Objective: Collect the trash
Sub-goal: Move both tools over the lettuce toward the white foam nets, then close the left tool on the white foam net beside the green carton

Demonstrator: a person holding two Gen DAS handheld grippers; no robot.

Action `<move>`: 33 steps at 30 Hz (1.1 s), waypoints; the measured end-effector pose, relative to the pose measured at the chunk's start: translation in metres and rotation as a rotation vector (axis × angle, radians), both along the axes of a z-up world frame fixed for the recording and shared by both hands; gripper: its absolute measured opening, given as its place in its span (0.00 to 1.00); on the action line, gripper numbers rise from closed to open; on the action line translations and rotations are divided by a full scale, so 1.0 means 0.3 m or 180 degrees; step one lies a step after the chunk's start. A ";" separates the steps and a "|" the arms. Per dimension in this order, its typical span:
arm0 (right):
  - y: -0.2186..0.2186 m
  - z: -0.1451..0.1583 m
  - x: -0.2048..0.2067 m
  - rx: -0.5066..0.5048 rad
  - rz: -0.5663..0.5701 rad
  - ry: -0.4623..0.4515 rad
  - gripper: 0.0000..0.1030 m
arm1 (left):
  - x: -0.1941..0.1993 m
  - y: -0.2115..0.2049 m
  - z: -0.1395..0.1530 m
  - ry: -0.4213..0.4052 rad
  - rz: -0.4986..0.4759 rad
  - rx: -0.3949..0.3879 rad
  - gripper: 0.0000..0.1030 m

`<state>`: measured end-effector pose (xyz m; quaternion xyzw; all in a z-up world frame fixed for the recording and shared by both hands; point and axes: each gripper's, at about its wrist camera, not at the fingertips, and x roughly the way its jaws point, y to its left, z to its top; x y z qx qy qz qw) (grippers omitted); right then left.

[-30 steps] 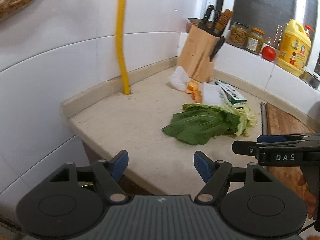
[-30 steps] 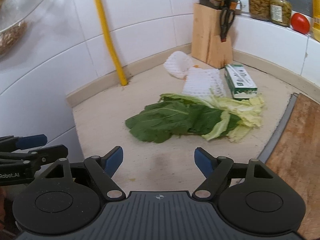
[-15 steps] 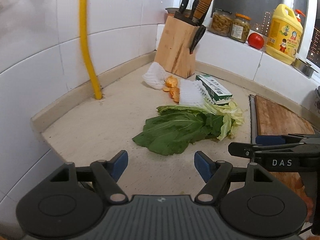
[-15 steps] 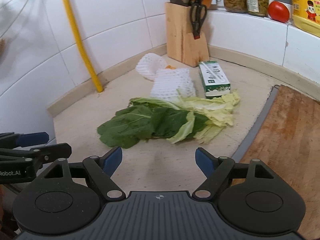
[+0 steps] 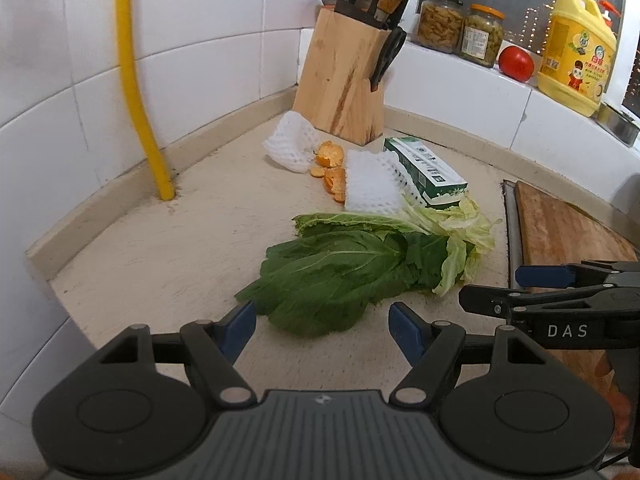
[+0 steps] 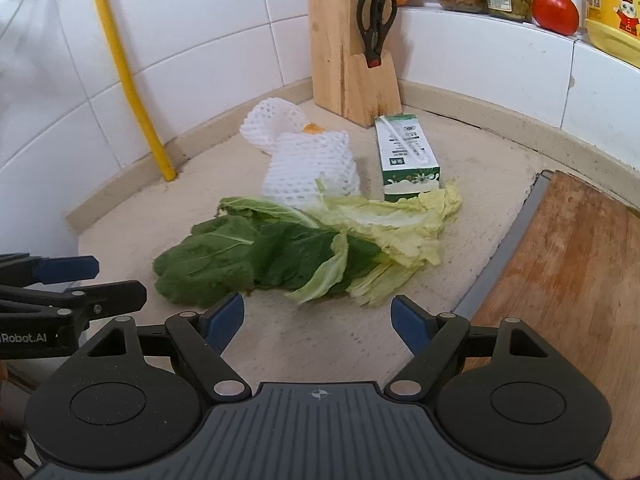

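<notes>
Trash lies on the beige counter: dark green leaves with pale cabbage leaves, two white foam fruit nets, orange peel and a green-white carton. My left gripper is open and empty, just short of the dark leaves. My right gripper is open and empty, close before the leaf pile; it also shows in the left wrist view.
A wooden knife block stands in the corner. A yellow pipe runs up the tiled wall. A wooden cutting board lies at right. Jars, a tomato and a yellow detergent bottle stand on the ledge.
Both grippers have moved forward toward the leaf pile, which now appears larger and closer. Both stay open and empty.
</notes>
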<state>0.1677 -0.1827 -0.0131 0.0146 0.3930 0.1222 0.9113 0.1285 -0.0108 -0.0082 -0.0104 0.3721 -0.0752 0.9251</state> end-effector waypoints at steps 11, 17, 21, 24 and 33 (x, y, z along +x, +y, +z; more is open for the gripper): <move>-0.066 -0.003 0.103 -0.0195 0.0145 -0.0061 0.84 | 0.143 -0.082 -0.017 0.0017 -0.0278 0.0083 0.66; -0.138 0.007 0.180 -0.0117 0.0095 -0.0032 0.84 | 0.209 -0.115 -0.026 0.0023 -0.0344 0.0018 0.66; -0.173 0.009 0.243 -0.0012 0.0088 -0.0005 0.84 | 0.243 -0.121 -0.031 0.0071 -0.0380 -0.0040 0.66; -0.162 0.005 0.294 -0.0069 0.0117 -0.0054 0.84 | 0.274 -0.118 -0.016 0.0031 -0.0359 -0.0047 0.66; -0.196 0.027 0.425 -0.0049 -0.0021 -0.0090 0.84 | 0.449 -0.115 0.034 0.0040 -0.0365 -0.0131 0.66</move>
